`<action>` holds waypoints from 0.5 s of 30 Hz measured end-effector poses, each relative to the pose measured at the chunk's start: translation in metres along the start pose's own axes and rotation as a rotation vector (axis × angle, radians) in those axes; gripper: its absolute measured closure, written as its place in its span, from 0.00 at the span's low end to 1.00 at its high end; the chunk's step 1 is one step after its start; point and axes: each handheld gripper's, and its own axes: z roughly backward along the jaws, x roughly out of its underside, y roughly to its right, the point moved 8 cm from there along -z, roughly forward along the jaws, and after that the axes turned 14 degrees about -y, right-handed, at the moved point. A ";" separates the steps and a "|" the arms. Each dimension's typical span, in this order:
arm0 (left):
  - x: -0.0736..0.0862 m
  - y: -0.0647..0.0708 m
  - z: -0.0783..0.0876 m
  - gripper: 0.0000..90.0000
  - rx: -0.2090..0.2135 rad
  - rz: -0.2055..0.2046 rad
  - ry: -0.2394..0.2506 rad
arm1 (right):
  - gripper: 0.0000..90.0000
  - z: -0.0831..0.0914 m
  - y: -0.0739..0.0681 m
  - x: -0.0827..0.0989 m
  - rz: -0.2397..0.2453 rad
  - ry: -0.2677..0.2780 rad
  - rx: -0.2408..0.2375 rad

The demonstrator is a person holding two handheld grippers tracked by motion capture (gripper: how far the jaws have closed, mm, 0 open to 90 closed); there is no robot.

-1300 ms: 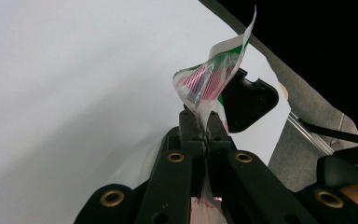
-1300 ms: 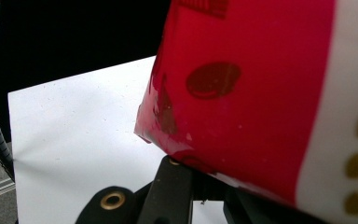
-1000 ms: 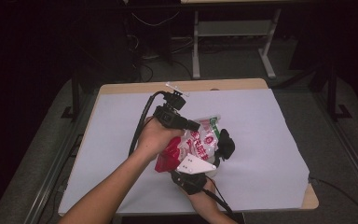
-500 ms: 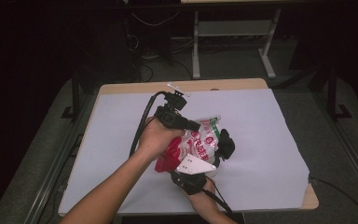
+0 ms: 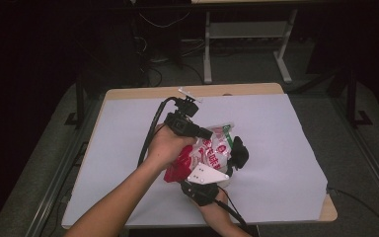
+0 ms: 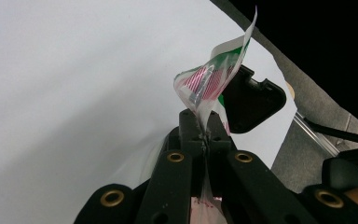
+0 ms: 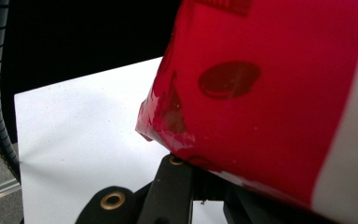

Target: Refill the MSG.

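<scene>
Left hand-held gripper [image 6: 204,135] clamped — snack bag [image 6: 209,84]

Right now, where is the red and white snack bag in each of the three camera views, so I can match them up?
High view: the snack bag sits at the table's middle, between both grippers.
Left gripper view: its white, green-edged top edge rises from the shut jaws, centre.
Right gripper view: its red body covers the upper right, above the jaws.
Shared landmark: the white sheet covering the table.
</scene>
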 end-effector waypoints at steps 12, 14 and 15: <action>-0.001 -0.002 0.001 1.00 0.000 0.013 0.005 | 1.00 0.001 0.000 -0.002 0.024 -0.002 -0.002; -0.001 -0.002 0.001 1.00 -0.001 0.012 0.007 | 1.00 0.001 0.001 -0.002 0.025 -0.002 -0.002; -0.001 -0.002 0.001 1.00 -0.001 0.012 0.008 | 1.00 0.000 0.001 -0.002 0.025 -0.001 -0.001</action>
